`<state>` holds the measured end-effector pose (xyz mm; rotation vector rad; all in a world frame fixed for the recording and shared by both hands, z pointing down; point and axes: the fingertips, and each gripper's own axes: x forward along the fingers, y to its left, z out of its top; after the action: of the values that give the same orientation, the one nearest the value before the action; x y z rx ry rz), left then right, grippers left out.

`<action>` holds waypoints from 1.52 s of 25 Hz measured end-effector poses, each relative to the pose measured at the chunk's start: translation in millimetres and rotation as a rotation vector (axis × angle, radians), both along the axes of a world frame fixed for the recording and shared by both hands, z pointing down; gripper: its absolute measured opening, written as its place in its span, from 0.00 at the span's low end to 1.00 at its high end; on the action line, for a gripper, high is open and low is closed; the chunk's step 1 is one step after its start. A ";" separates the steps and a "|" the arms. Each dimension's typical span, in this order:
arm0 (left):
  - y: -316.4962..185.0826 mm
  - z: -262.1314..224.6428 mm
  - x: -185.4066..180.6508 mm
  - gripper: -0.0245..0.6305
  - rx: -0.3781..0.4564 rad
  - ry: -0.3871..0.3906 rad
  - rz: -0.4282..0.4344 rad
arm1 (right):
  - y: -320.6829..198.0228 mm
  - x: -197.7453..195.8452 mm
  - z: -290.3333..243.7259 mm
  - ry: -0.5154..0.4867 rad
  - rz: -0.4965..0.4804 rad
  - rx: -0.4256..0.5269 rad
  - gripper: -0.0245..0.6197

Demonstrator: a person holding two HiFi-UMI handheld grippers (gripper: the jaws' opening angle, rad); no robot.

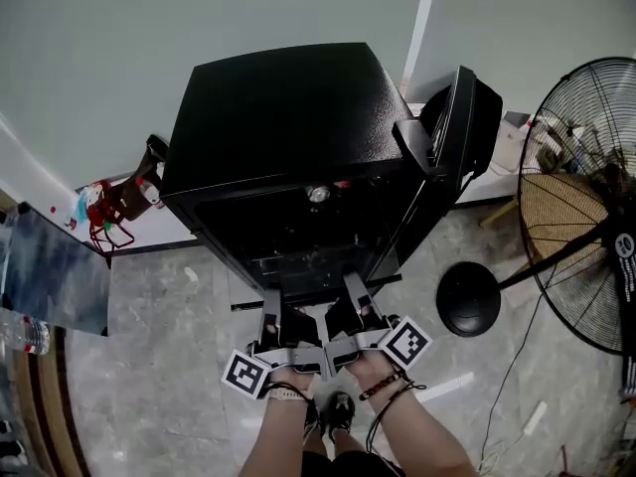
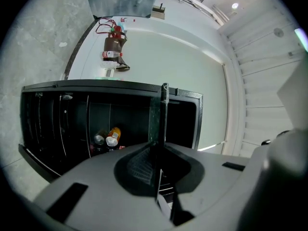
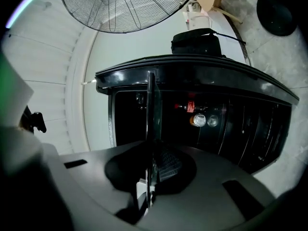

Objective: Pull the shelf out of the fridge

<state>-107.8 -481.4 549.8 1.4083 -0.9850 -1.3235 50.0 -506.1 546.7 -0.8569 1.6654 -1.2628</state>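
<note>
Shelf [image 2: 164,110] runs edge-on between both pairs of jaws: left gripper [image 2: 157,163] and right gripper [image 3: 151,170] are each clamped tight on its near edge, the rest reaching ahead into the fridge [image 1: 288,127].

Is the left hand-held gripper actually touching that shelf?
Touching. In the left gripper view the shelf runs edge-on into the left hand-held gripper, jaws shut on it, no gap.
</note>
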 end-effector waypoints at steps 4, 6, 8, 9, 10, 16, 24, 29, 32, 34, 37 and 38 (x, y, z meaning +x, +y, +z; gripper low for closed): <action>11.4 -1.1 1.9 0.07 0.008 -0.006 0.001 | 11.1 2.3 -0.2 -0.007 0.001 -0.001 0.09; 16.2 -3.6 2.4 0.07 0.019 -0.010 -0.002 | 15.5 2.9 -1.3 -0.008 -0.002 0.008 0.09; 21.3 -6.7 3.3 0.07 0.030 -0.012 -0.004 | 20.6 3.6 -5.2 -0.016 -0.003 0.020 0.09; 24.1 -8.0 3.6 0.07 0.033 -0.012 -0.004 | 23.5 3.7 -6.9 -0.021 -0.003 0.024 0.09; 27.3 -8.9 3.8 0.07 0.034 -0.013 -0.003 | 26.8 3.7 -8.1 -0.025 -0.002 0.025 0.09; 51.6 -12.1 3.3 0.07 0.028 -0.002 0.007 | 52.2 3.4 -10.0 -0.017 0.007 0.022 0.09; 81.5 -12.2 3.0 0.07 0.036 0.008 0.039 | 86.5 3.6 -13.1 -0.026 0.041 0.032 0.09; 104.9 -14.0 -0.9 0.07 0.042 0.014 0.060 | 113.3 0.4 -18.2 -0.017 0.062 0.049 0.09; 121.7 -18.9 -0.2 0.07 0.047 0.020 0.078 | 132.6 0.2 -22.3 -0.026 0.080 0.050 0.09; 136.5 -21.4 0.2 0.07 0.041 0.023 0.093 | 150.0 0.7 -25.0 -0.028 0.095 0.044 0.09; 152.2 -26.8 -4.0 0.07 0.042 0.018 0.098 | 166.5 -2.1 -31.6 -0.020 0.100 0.058 0.09; 156.8 -28.4 -4.6 0.07 0.043 0.020 0.098 | 170.9 -2.9 -32.8 -0.023 0.099 0.060 0.09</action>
<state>-112.4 -324.5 521.3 1.4545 -0.8679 -1.2915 47.1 -335.2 513.8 -0.8745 1.6140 -1.1460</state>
